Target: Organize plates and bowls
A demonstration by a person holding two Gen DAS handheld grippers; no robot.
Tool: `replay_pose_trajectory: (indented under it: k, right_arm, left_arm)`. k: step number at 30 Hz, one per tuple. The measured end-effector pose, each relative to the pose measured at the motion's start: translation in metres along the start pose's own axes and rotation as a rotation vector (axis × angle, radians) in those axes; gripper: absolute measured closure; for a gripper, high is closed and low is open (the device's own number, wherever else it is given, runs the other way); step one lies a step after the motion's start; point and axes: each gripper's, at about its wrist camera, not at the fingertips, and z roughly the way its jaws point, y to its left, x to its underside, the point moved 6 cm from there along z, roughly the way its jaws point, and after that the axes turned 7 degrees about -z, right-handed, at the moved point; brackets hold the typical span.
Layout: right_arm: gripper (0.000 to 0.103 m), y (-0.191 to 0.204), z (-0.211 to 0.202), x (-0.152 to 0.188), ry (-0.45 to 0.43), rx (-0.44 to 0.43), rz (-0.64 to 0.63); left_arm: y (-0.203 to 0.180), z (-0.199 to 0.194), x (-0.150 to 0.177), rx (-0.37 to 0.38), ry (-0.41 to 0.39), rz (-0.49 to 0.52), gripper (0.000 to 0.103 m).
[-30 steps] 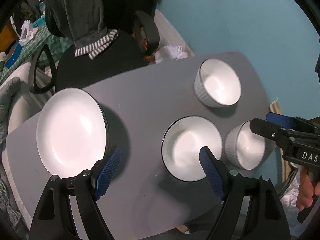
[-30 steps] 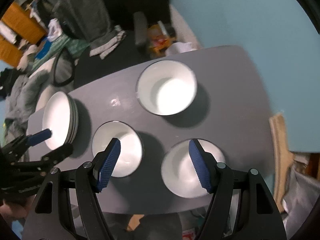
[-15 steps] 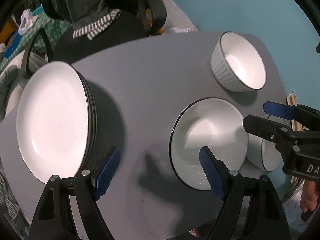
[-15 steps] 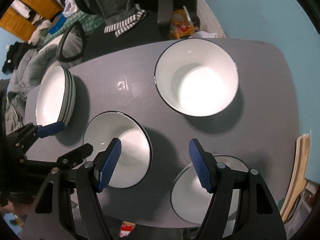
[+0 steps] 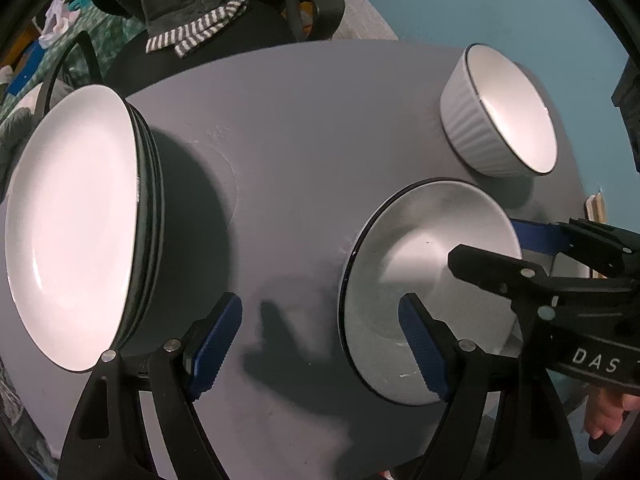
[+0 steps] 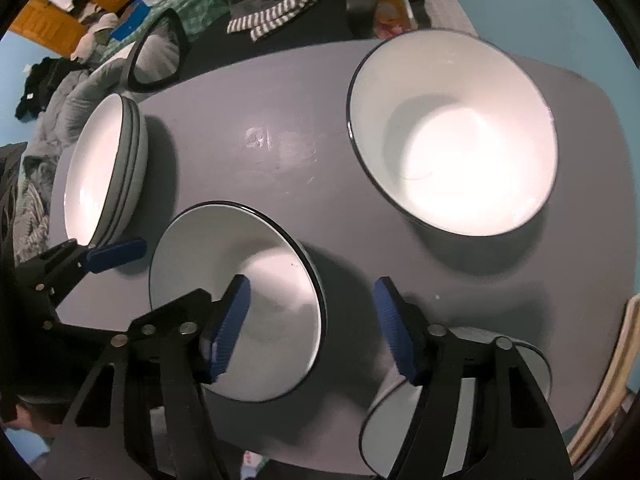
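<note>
Bowl (image 6: 276, 304), right hand-held gripper (image 6: 312, 328) agape, straddling rim

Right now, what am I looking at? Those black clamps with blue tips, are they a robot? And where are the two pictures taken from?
No robot: a person holds a hand tool in each hand, with a wide-angle camera on each looking along its jaws. One picture is from the left gripper, the other from the right gripper. Both stand open and hold nothing. On the grey table lie a stack of plates, a small plate, a big bowl and a second bowl at the near edge.
</note>
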Motion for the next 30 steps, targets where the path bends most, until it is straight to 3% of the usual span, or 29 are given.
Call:
replay_pose_trajectory:
  k: [2,4,6,13,15,24,30]
  right_arm:
    - [0.051,-0.002,0.002,-0.001,0.007,-0.010,0.004]
    - [0.053,-0.003,0.001,-0.002,-0.002,-0.001,0.001]
    - [0.062,-0.002,0.000,-0.001,-0.003,-0.036,-0.003]
    - [0.082,0.002,0.005,0.005,0.023,-0.039,-0.030]
    - [0.083,0.002,0.006,0.006,0.027,-0.028,-0.047]
    - [0.089,-0.004,0.008,0.011,0.046,-0.027,-0.083]
    - [0.095,0.004,0.018,0.000,0.059,0.000,-0.088]
  left_arm:
    - [-0.002,0.002,0.001,0.005,0.012,-0.007,0.022]
    - [-0.001,0.004,0.001,0.015,0.027,-0.023,0.029]
    - [0.000,0.007,0.002,0.018,0.047,-0.043,0.038]
    - [0.001,0.014,0.003,0.033,0.076,-0.077,0.056]
    - [-0.001,0.016,0.004,0.039,0.083,-0.076,0.066]
    - [-0.003,0.012,0.011,0.091,0.088,-0.113,0.089]
    - [0.002,0.009,0.016,0.084,0.078,-0.137,0.091]
